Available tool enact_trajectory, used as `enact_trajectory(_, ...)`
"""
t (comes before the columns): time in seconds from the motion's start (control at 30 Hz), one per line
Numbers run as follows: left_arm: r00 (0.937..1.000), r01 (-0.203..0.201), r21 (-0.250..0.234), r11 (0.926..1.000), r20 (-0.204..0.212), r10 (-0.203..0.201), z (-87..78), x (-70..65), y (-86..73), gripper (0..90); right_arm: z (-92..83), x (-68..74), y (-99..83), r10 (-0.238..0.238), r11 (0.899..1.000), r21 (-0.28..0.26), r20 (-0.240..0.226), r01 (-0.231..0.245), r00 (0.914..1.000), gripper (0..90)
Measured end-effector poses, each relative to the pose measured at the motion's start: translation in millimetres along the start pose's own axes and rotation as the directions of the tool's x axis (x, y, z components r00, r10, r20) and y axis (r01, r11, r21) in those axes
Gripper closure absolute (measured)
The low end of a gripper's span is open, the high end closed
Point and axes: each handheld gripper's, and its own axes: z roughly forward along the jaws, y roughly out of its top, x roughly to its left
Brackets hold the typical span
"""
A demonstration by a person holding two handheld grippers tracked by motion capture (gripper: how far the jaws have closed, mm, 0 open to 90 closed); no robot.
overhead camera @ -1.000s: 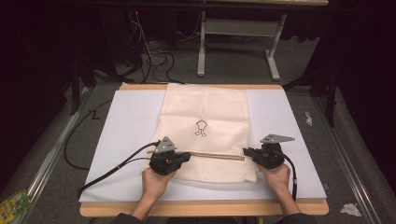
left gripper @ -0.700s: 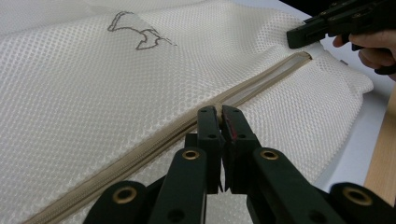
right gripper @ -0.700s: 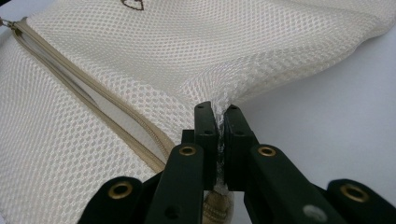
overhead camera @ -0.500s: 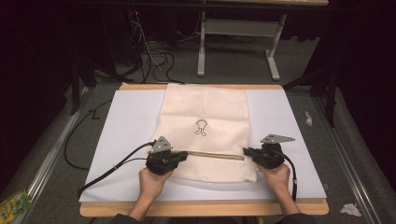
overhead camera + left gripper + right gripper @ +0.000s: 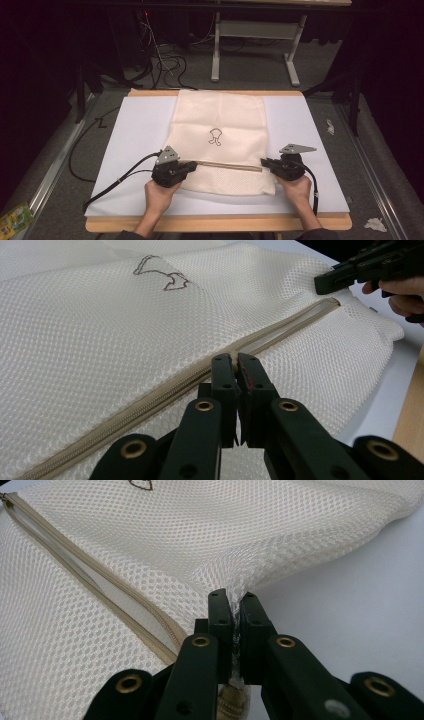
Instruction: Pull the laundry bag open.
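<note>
A cream mesh bag (image 5: pixel 220 115) with a small dark outline drawing lies flat on the white table cover (image 5: pixel 135 135). A beige zipper (image 5: pixel 227 165) runs across its near part. My left gripper (image 5: pixel 192 166) is shut at the zipper's left end. In the left gripper view its jaws (image 5: pixel 234 360) meet right on the zipper line (image 5: pixel 150 402). The teeth are joined behind them and parted ahead, and the pull is hidden between the pads. My right gripper (image 5: pixel 264 162) is shut on the mesh (image 5: pixel 280 535) at the bag's right edge, pinching a fold (image 5: pixel 236 597) beside the zipper's end (image 5: pixel 100 597).
A wooden table edge (image 5: pixel 215 224) runs along the near side. Each gripper's black cable (image 5: pixel 115 180) trails toward the person. Behind the table stand a grey desk frame (image 5: pixel 250 45) and loose cables on the floor. Crumpled paper (image 5: pixel 372 224) lies at the right.
My left gripper has slid a little to the left along the zipper, so the visible stretch of zipper between the grippers is longer. The right gripper has stayed put.
</note>
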Motion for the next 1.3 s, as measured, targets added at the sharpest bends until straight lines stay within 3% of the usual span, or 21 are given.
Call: enact_trajectory(1.3, 0.9974, 0.031, -0.029, 0.9991, -0.064, -0.033, -26.6, 15.6, -6.3, 87.1, -6.0, -9.3, 4.1, -0.005, 1.000, 0.005, 0.029, 0.005, 0.9996, 87.7)
